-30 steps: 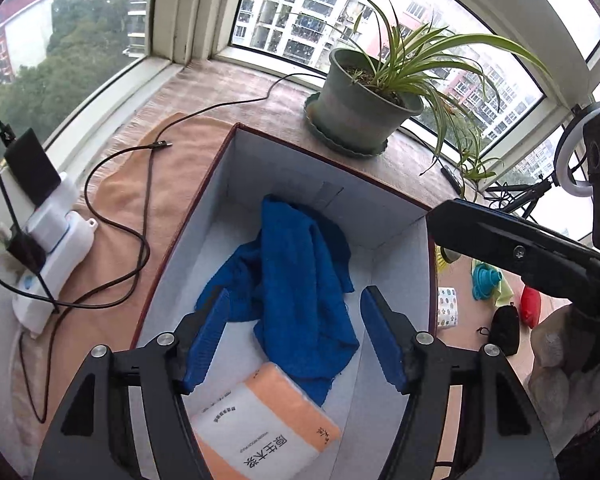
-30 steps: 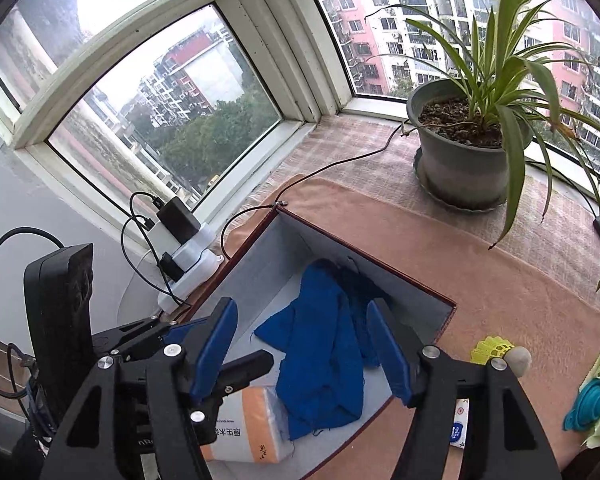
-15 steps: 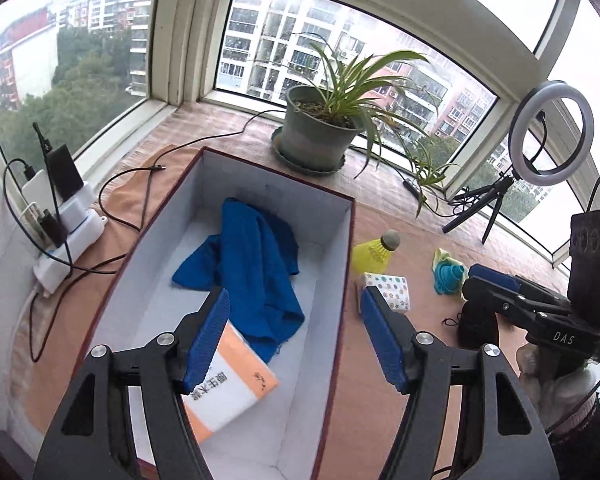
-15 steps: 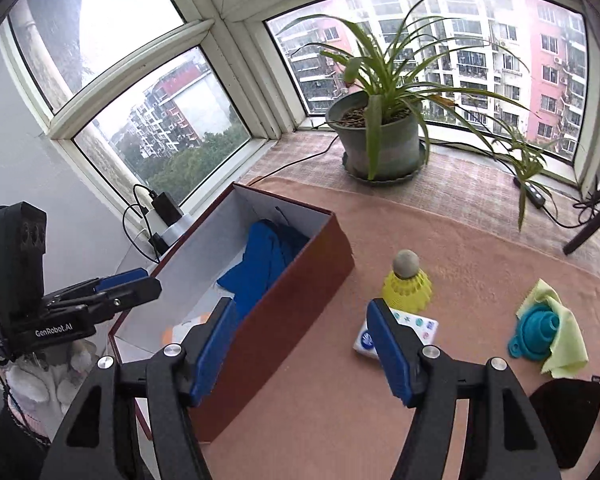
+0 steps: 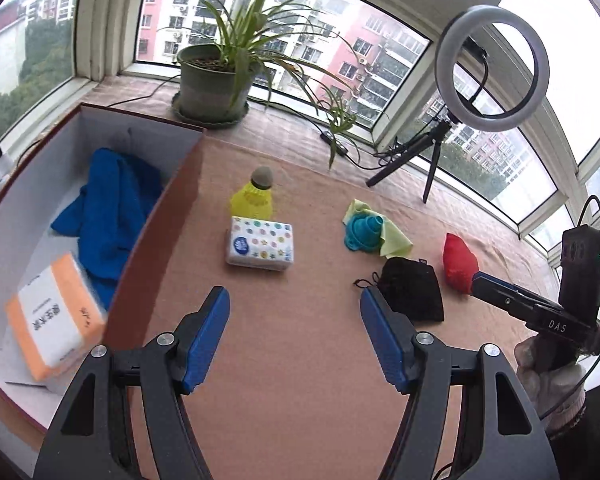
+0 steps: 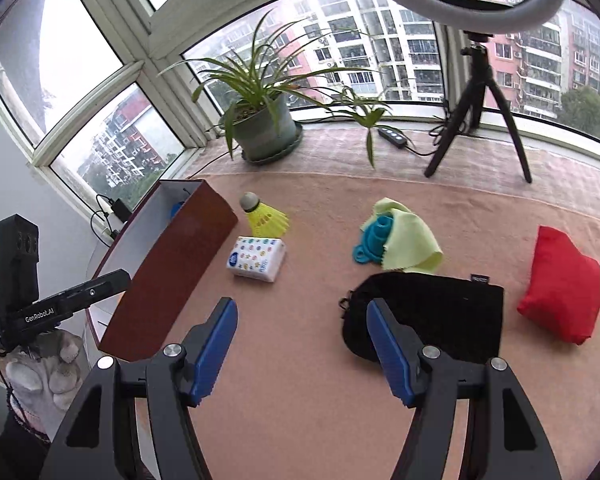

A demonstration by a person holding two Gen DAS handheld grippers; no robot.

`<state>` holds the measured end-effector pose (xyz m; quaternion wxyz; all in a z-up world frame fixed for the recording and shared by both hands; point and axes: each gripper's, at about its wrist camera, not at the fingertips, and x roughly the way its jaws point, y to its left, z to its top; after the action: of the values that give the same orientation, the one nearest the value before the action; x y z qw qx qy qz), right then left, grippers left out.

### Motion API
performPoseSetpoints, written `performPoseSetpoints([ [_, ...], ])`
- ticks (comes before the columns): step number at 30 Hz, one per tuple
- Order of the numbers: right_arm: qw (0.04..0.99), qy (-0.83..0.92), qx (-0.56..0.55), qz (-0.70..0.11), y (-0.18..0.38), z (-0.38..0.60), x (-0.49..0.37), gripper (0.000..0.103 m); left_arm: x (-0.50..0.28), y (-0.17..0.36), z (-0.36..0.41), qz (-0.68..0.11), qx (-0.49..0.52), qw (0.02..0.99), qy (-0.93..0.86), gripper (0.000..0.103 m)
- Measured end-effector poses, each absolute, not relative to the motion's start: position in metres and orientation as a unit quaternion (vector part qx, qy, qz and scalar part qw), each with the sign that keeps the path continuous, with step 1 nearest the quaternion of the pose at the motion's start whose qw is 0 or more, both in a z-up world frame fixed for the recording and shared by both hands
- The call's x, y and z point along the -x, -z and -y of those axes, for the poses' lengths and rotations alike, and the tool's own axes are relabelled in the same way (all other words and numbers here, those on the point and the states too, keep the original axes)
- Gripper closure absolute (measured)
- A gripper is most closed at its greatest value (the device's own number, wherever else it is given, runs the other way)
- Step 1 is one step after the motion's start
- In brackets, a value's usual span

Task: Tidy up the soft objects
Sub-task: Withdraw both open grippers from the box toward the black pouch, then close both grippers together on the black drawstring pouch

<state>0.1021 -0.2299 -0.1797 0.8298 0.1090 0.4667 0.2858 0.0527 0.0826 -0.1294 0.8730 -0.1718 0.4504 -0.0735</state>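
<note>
Sitting along the left edge of the table, the brown box holds a blue cloth and an orange-and-white tissue pack. Just right of it lie a yellow shuttlecock and a dotted tissue pack. Toward the middle, a teal funnel rests on a lime cloth. The left gripper hangs over bare table, jaws apart and empty. The right gripper is likewise parted with nothing between its pads, beside the black pouch. A red beanbag sits nearest the right edge
</note>
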Motion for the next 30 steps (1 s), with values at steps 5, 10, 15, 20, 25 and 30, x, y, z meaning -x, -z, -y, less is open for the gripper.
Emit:
performPoseSetpoints([
  [5, 0.819, -0.257, -0.129, -0.497, 0.205, 0.282, -0.109, 0.040, -0.058, 0.143, -0.041, -0.467, 0.169, 0.862, 0.098, 0.035],
  [10, 0.809, -0.241, -0.152, -0.515, 0.228, 0.317, -0.120, 0.040, -0.067, 0.157, -0.009, -0.486, 0.162, 0.851, 0.116, 0.035],
  [15, 0.790, -0.236, -0.181, -0.536, 0.255, 0.337, -0.135, 0.040, -0.083, 0.172, 0.017, -0.503, 0.147, 0.843, 0.126, 0.035],
  [20, 0.774, -0.236, -0.198, -0.553, 0.276, 0.342, -0.148, 0.040, -0.102, 0.188, 0.034, -0.518, 0.139, 0.834, 0.129, 0.035],
  [25, 0.766, -0.237, -0.201, -0.563, 0.292, 0.341, -0.157, 0.040, -0.119, 0.204, 0.048, -0.532, 0.123, 0.827, 0.134, 0.035],
  [30, 0.761, -0.235, -0.207, -0.568, 0.301, 0.341, -0.165, 0.040, -0.131, 0.212, 0.059, -0.538, 0.104, 0.824, 0.143, 0.035],
])
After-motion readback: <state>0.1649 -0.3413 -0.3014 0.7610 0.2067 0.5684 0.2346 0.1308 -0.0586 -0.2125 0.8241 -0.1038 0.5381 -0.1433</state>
